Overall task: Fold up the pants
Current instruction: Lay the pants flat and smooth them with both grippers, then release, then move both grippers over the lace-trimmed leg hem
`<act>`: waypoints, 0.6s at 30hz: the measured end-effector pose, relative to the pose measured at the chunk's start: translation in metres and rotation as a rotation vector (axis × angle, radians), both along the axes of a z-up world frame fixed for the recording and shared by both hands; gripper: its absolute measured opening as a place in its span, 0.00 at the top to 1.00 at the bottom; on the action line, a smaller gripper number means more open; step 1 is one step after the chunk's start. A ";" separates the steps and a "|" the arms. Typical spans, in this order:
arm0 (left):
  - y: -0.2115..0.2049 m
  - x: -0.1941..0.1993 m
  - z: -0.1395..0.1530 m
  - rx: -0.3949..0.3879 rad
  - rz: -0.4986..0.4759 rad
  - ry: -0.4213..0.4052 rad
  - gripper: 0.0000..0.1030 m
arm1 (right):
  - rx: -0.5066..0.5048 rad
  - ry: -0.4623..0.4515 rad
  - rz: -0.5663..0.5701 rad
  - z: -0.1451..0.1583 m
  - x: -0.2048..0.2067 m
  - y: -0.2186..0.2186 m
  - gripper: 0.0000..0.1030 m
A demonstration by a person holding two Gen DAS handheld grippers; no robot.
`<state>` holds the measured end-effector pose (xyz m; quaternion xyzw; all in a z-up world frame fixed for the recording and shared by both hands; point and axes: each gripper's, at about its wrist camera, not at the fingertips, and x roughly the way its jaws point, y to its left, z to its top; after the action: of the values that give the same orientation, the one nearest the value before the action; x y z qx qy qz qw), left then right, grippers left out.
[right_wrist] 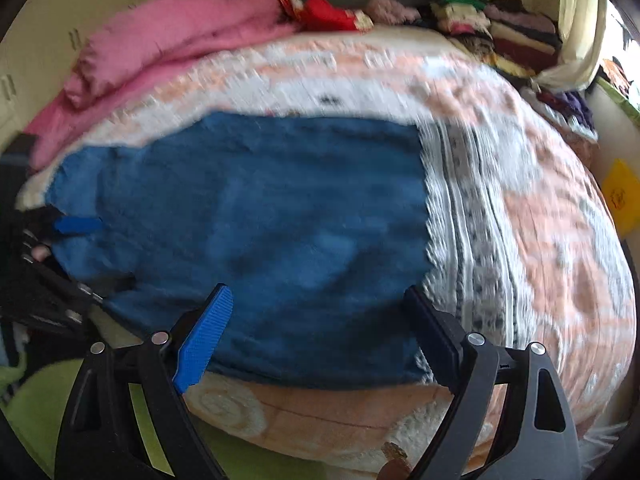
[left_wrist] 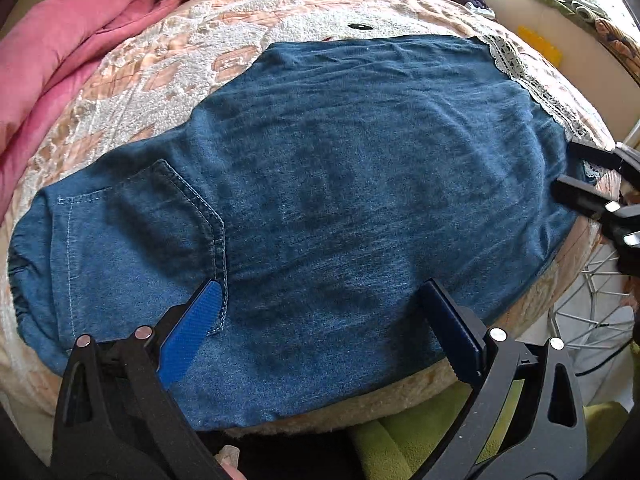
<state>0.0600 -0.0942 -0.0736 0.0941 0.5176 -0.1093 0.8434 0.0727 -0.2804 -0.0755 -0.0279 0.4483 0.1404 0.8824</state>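
Observation:
Blue denim pants [left_wrist: 340,184] lie flat on the bed, with a stitched pocket [left_wrist: 160,216] at the left and a white lace hem [left_wrist: 520,72] at the far right. My left gripper [left_wrist: 322,296] hovers open over the near edge of the pants, its blue pad beside the pocket's corner and nothing between its fingers. My right gripper [left_wrist: 565,167] reaches in at the hem end. In the blurred right wrist view the pants [right_wrist: 260,220] fill the middle. There my right gripper [right_wrist: 318,298] stands open above their near edge, with my left gripper [right_wrist: 86,260] at the left edge.
The bed carries a peach and white blanket [left_wrist: 168,64]. A pink quilt [left_wrist: 52,64] lies along its left side and stacked clothes [right_wrist: 500,28] sit at the back right. A white wire rack [left_wrist: 592,304] and a green cushion [left_wrist: 420,440] lie below the near edge.

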 end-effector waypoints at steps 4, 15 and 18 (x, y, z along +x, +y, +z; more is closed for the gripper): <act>0.002 0.000 -0.001 -0.015 -0.002 0.003 0.09 | -0.002 0.004 -0.020 -0.005 -0.004 -0.013 0.17; 0.005 0.001 0.006 -0.051 0.004 -0.010 0.09 | 0.128 0.032 -0.027 0.008 -0.007 -0.023 0.16; 0.007 -0.001 0.014 -0.066 0.008 -0.031 0.09 | 0.160 0.018 -0.039 0.020 -0.009 -0.030 0.13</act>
<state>0.0588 -0.0871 -0.0598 0.0660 0.5008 -0.1216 0.8544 0.0634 -0.3103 -0.0559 0.0526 0.4439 0.1585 0.8804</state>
